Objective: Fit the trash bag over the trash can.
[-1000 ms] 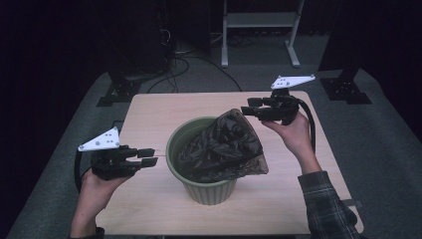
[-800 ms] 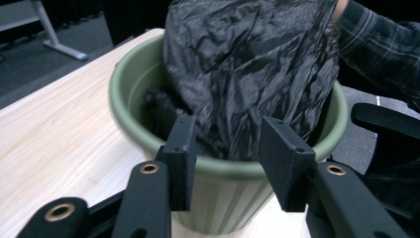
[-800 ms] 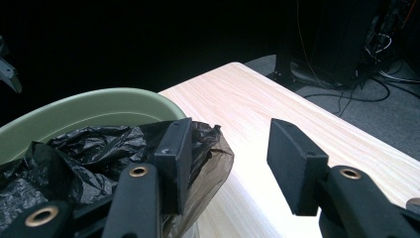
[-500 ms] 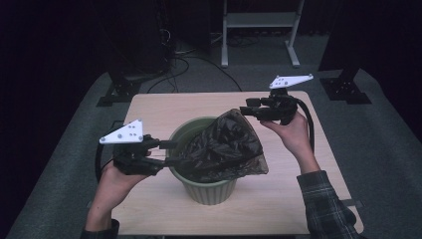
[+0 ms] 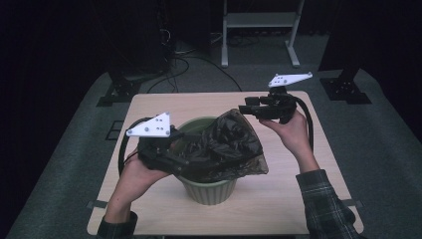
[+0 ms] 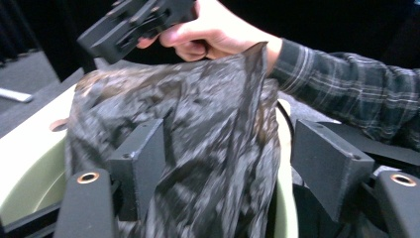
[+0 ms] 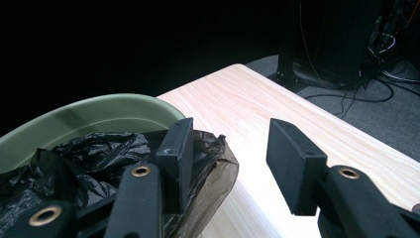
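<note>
A pale green bin (image 5: pixel 209 191) stands mid-table with a dark, crumpled plastic bag (image 5: pixel 229 144) draped over its mouth. My left gripper (image 5: pixel 188 159) reaches in from the bin's left side. Its jaws have just been opening and now stand open (image 6: pixel 230 134), with a fold of the bag (image 6: pixel 198 99) between them, lying against only the left pad. My right gripper (image 5: pixel 247 106) hovers at the bin's far right and holds up the bag's top corner. In its own view the right gripper (image 7: pixel 230 131) is open: the bag's edge (image 7: pixel 208 153) hangs over its left jaw, with bare table between the pads.
The wooden table (image 5: pixel 164 104) has bare room behind and to both sides of the bin. Beyond the far edge are a white stand (image 5: pixel 259 22), black frame feet (image 5: pixel 119 92) and cables on grey carpet. A plaid sleeve (image 5: pixel 323 199) comes in at the front right.
My left gripper has moved right and upward from the table's left side to the bin and opened its jaws around the bag. The right gripper and the raised bag corner have stayed put.
</note>
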A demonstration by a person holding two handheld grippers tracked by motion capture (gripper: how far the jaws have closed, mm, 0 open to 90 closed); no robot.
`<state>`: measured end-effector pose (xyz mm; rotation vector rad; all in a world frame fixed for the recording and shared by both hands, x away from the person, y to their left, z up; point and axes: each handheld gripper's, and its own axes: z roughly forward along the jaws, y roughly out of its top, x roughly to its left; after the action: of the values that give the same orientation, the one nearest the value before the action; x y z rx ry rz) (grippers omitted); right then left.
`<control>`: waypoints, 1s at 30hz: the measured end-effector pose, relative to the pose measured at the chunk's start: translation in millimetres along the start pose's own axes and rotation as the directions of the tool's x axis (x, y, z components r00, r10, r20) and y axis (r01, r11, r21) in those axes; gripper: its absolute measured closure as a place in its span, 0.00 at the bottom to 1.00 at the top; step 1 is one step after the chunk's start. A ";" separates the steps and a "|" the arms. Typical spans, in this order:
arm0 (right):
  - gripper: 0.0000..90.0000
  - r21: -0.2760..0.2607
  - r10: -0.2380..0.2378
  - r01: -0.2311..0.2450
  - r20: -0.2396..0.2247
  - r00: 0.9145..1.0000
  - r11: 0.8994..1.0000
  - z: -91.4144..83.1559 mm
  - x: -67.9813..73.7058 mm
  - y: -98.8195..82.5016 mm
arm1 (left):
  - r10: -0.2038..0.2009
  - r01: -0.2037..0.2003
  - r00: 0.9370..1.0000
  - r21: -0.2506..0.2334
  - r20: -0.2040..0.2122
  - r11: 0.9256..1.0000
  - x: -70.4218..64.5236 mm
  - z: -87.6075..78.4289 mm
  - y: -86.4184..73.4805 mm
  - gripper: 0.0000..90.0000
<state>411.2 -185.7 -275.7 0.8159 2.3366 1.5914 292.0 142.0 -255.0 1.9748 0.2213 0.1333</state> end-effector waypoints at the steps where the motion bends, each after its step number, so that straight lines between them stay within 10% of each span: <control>1: 0.58 0.000 -0.001 0.001 0.001 1.000 1.000 0.1 0.2 0.1 | 0.002 -0.002 1.000 -0.001 0.004 1.000 -0.7 3.2 2.3 0.29; 23: 0.58 -0.001 0.008 -0.008 0.004 1.000 1.000 -1.3 -2.5 -0.5 | 0.056 -0.062 0.995 0.076 0.081 0.995 -5.9 74.5 25.6 0.29; 30: 0.58 0.000 0.005 -0.005 0.004 1.000 1.000 -1.8 -2.3 -0.6 | 0.070 -0.080 0.994 0.110 0.088 0.991 -6.8 84.1 23.9 0.46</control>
<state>412.1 -188.6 -275.8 0.8256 2.3333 1.5902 304.0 55.9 -266.9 2.0978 0.1015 0.0877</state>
